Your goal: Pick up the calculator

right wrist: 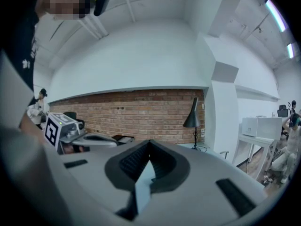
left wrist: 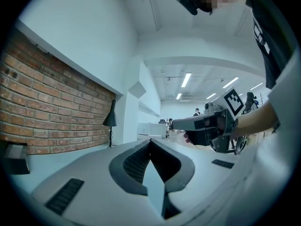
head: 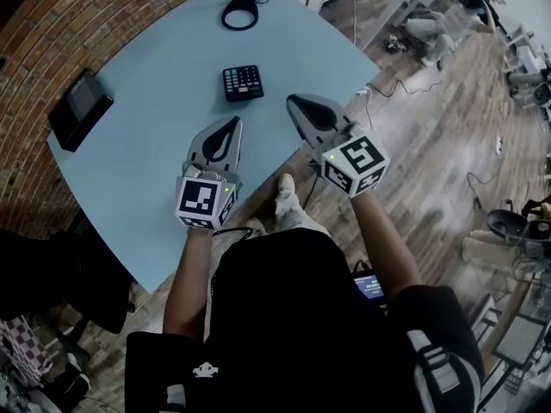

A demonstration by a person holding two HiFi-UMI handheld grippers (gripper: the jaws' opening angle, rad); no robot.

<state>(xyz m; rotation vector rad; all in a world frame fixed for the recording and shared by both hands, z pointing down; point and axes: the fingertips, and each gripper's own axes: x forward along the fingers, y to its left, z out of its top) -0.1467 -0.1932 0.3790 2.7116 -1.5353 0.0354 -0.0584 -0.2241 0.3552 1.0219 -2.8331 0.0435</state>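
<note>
The black calculator (head: 243, 83) lies flat on the light blue table (head: 164, 67), keys up, toward the far side. My left gripper (head: 234, 122) hovers over the table's near edge, short of the calculator and slightly to its left; its jaws are shut with nothing between them. My right gripper (head: 292, 101) is level with the calculator's right side, a little apart from it, jaws also together and holding nothing. In the left gripper view the closed left gripper (left wrist: 150, 140) points along the table, with the right gripper (left wrist: 207, 124) beside it. The calculator is hidden in both gripper views.
A black box (head: 79, 108) sits at the table's left edge by the brick wall (head: 60, 24). A black lamp base with a cable (head: 240, 11) stands at the far end. Cables (head: 405, 84) lie on the wooden floor to the right, where a person (head: 439, 26) sits.
</note>
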